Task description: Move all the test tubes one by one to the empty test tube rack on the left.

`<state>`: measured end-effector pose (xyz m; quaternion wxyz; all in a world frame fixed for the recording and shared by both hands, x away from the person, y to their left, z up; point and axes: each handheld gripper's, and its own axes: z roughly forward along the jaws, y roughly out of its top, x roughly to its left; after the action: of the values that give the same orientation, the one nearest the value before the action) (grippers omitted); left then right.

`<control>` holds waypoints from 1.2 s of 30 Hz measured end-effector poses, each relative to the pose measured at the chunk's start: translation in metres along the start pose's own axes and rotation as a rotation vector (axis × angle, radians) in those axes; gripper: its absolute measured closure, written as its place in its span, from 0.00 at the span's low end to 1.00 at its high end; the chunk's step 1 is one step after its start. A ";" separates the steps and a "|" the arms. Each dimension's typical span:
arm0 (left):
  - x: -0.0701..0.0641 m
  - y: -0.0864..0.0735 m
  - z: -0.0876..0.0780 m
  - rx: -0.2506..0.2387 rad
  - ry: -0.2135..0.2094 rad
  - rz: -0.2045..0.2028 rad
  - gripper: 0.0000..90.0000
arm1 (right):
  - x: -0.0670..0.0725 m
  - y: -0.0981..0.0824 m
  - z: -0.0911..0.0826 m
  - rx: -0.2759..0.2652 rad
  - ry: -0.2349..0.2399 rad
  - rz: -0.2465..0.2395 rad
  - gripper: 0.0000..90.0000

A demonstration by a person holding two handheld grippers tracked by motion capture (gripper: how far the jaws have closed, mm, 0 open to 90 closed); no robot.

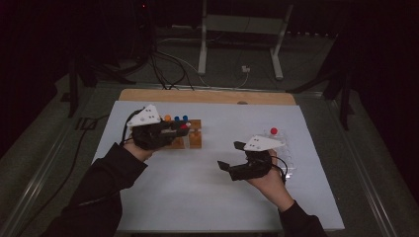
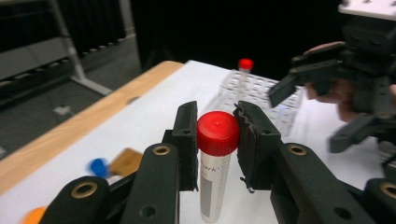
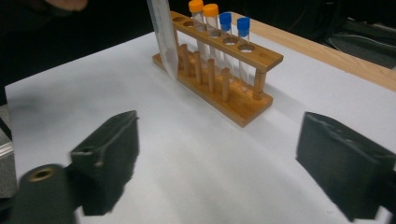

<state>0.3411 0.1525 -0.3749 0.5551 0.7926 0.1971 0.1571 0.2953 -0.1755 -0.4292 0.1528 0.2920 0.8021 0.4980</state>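
Red-capped tube (image 2: pixel 216 163), orange- and blue-capped tubes (image 3: pixel 219 28) in a brown wooden rack (image 3: pixel 233 93), white table (image 1: pixel 197 187)

The rack (image 3: pixel 219 65) looks like smooth wood, the red-capped tube (image 2: pixel 215 172) clear plastic, the table sheet (image 1: pixel 197 187) matt white.

The left gripper (image 1: pixel 184 127) pinches tight near the table's far left; the right gripper (image 1: pixel 230 155) has its jaws wide apart.

White table (image 1: pixel 197 197); wooden rack (image 1: pixel 193 134); clear rack (image 1: pixel 289 148)
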 end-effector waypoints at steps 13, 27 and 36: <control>0.039 -0.004 -0.032 -0.007 0.136 -0.041 0.80 | 0.000 0.001 -0.003 -0.018 0.018 -0.012 0.00; 0.077 -0.018 -0.046 0.011 0.271 -0.086 0.80 | -0.003 0.001 -0.007 -0.043 0.031 -0.003 0.00; 0.092 -0.027 -0.040 0.000 0.348 -0.107 0.80 | -0.004 0.002 -0.011 -0.055 0.030 -0.009 0.00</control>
<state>0.3986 0.2385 -0.3845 0.5202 0.7419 0.3321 0.2620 0.2933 -0.1849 -0.4230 0.1511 0.2765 0.7916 0.5235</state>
